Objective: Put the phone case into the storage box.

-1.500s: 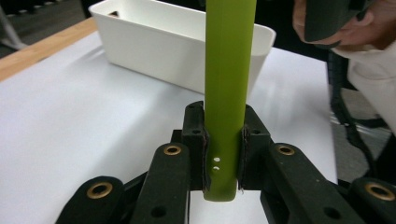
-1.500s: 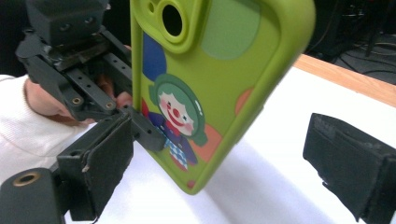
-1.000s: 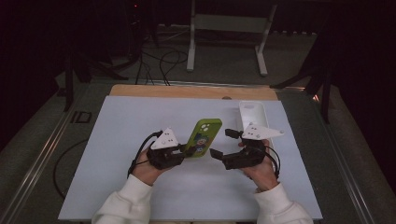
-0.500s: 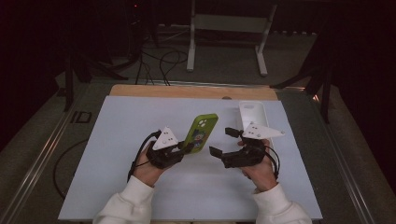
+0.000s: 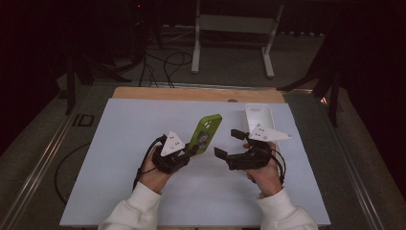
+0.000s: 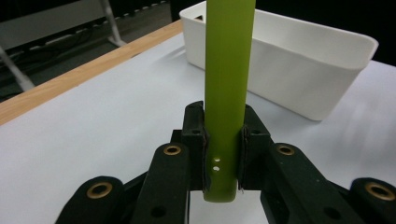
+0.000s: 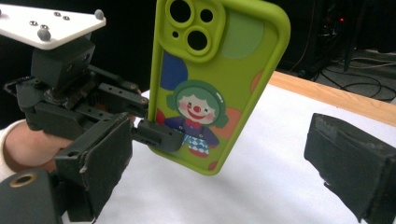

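Note:
A lime-green phone case (image 5: 206, 133) with a clown picture on its back stands nearly upright above the white mat. My left gripper (image 5: 191, 152) is shut on its lower end. In the left gripper view both pads (image 6: 194, 140) press the case's thin edge (image 6: 229, 70). My right gripper (image 5: 227, 143) is open, just to the right of the case and apart from it. In the right gripper view the case (image 7: 219, 79) faces the camera between the wide-apart black jaws, and the left gripper (image 7: 154, 135) clamps its bottom.
A white rectangular bin (image 5: 258, 115) stands at the mat's back right, close behind the right hand; it is also in the left gripper view (image 6: 299, 65). A wooden strip (image 5: 196, 94) borders the mat's far edge. A white mat (image 5: 119, 143) covers the table.
The green case has tipped slightly more upright in the left gripper. Both hands have kept their places.

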Available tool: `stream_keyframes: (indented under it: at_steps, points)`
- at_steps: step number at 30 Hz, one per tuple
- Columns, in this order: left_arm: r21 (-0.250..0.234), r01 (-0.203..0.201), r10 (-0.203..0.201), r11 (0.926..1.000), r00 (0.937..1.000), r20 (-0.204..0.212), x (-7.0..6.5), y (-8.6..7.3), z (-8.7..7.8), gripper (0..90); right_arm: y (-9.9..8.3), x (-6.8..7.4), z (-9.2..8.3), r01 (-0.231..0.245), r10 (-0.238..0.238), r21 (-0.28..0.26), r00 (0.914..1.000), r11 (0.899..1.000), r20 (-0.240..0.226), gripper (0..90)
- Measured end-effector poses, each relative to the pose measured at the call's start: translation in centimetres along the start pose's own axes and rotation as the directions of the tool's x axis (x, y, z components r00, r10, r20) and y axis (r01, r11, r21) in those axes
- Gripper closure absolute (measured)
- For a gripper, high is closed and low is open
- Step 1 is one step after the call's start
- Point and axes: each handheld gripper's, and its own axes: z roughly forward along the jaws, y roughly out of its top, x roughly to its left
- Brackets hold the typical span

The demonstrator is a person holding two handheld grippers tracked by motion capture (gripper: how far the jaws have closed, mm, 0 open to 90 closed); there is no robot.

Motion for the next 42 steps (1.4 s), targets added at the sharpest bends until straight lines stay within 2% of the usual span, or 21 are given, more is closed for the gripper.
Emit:
stream_keyframes:
  at_steps: [11, 22, 27, 42]
  points:
    - [-0.006, -0.013, 0.012, 0.9999, 0.9978, -0.064, -0.6, -0.1, 0.3, 77.6, 0.2, 0.0, 0.4, -0.012, 0.012, -0.004, 0.9999, 1.0, 0.01, 7.6]
    - [-0.023, -0.008, 0.005, 0.9997, 0.9933, -0.116, -1.2, -0.1, 0.5, 77.6, 0.7, 0.2, 0.8, -0.014, 0.014, -0.014, 0.9997, 1.0, 0.021, 8.0]
    - [-0.028, 0.001, -0.004, 0.9996, 0.9922, -0.124, -1.4, -0.2, 0.6, 77.6, 0.9, 0.3, 1.0, -0.016, 0.017, -0.023, 0.9996, 1.0, 0.023, 8.0]
    - [-0.039, -0.012, 0.007, 0.9992, 0.9899, -0.141, -2.3, -0.5, 0.6, 77.6, 1.7, 0.6, 1.7, -0.045, 0.047, -0.037, 0.9971, 0.998, 0.06, 7.9]
